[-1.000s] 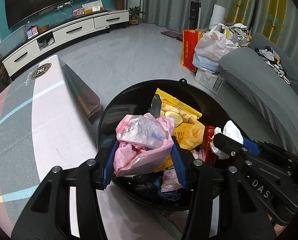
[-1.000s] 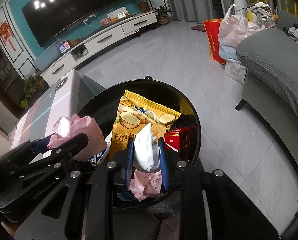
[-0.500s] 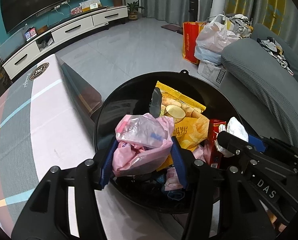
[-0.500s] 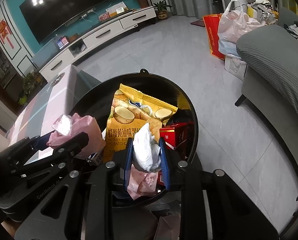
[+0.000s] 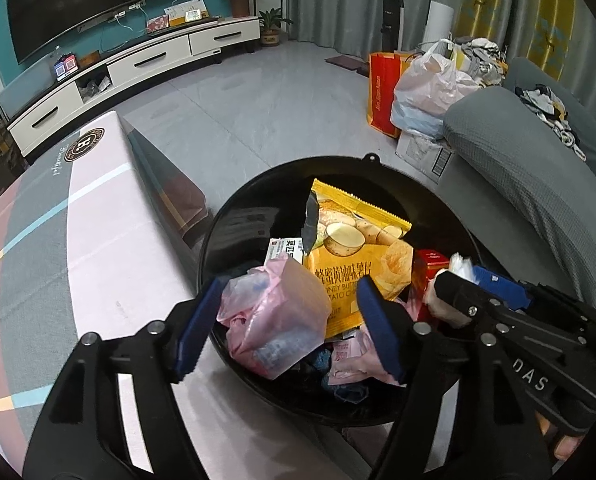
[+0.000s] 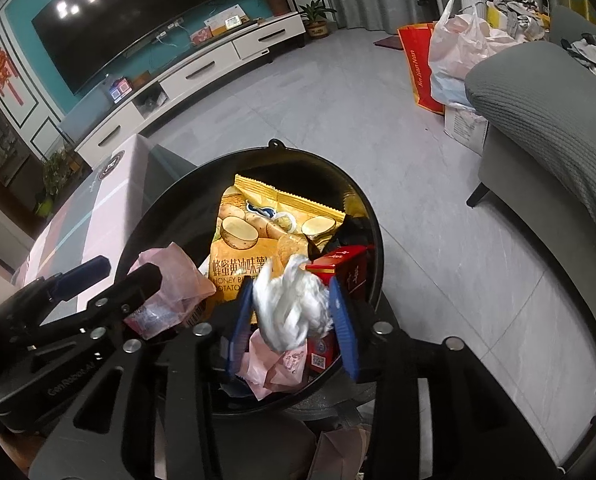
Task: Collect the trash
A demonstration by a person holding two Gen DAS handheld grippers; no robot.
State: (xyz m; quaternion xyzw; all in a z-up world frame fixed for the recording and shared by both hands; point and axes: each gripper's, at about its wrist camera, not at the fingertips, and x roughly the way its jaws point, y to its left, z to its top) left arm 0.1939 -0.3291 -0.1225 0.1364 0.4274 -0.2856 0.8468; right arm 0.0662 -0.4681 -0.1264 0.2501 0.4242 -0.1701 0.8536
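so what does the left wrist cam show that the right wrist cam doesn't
Only the left wrist view shows the left gripper from behind, open around the pink plastic bag, plus a white labelled packet behind it. Only the right wrist view shows the right gripper head-on, open around the white crumpled tissue, and the sofa leg. Both show the black trash bin, yellow chip bag and red box.
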